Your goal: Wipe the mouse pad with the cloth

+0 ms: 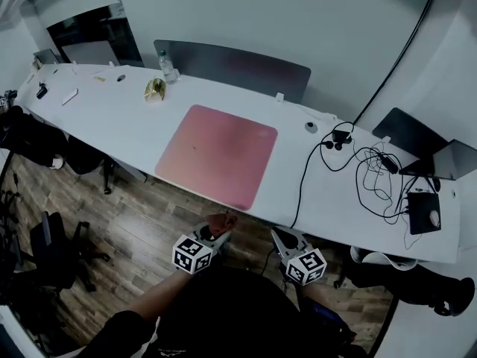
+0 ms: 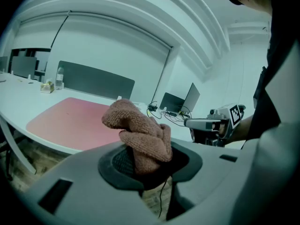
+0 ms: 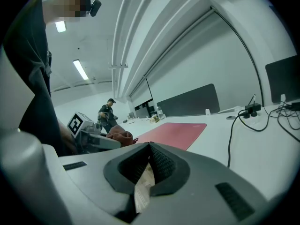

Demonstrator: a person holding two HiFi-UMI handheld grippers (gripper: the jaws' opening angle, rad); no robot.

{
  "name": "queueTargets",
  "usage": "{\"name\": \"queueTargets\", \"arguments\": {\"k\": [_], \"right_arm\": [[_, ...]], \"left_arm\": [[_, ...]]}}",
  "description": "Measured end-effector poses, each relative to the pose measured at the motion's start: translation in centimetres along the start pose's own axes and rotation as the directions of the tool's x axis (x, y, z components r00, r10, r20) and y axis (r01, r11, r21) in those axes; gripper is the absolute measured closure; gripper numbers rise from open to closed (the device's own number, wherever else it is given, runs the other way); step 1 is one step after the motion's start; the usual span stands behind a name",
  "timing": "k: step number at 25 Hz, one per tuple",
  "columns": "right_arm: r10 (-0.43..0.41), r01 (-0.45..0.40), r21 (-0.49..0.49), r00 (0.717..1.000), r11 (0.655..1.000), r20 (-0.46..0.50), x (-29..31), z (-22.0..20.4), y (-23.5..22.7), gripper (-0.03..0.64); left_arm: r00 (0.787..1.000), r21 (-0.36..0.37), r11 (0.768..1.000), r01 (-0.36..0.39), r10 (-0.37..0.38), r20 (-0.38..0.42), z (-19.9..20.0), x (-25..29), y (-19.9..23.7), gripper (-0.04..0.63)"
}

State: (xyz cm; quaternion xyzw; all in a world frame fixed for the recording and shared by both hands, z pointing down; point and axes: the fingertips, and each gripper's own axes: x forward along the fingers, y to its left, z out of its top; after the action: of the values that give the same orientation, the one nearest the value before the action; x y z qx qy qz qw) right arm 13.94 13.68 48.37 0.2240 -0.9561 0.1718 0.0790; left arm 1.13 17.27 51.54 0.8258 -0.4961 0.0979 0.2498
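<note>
The left gripper (image 1: 216,230) and the right gripper (image 1: 282,237) each had a light grey moulded body. Each carried a marker cube (image 1: 192,254) printed with black-and-white squares, at the lower centre of the head view. The jaw pads (image 2: 119,161) were black with a fine ribbed texture. Dark rectangular slots (image 2: 55,196) were recessed into the grey shell on either side. The person wore a black top (image 1: 231,312) with a dark sleeve (image 1: 112,333) at lower left.
</note>
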Motion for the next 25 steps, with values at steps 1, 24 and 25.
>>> {"name": "queueTargets", "arguments": {"k": [1,24,25], "right_arm": [[-0.009,0.008,0.002,1.0,1.0,0.001,0.3,0.3,-0.3,0.592],[-0.241,0.242,0.081,0.97,0.967,-0.026,4.2,2.2,-4.0,0.592],[-0.25,0.252,0.081,0.968,0.964,-0.027,4.3,2.3,-4.1,0.592]], "left_arm": [[1.0,0.002,1.0,0.013,-0.013,-0.009,0.3,0.5,0.3,0.46],[0.902,0.074,0.936,0.343,-0.306,-0.304,-0.6,13.3,2.9,0.46],[0.895,0.07,0.933,0.352,-0.314,-0.317,-0.8,13.7,3.0,0.46]]}}
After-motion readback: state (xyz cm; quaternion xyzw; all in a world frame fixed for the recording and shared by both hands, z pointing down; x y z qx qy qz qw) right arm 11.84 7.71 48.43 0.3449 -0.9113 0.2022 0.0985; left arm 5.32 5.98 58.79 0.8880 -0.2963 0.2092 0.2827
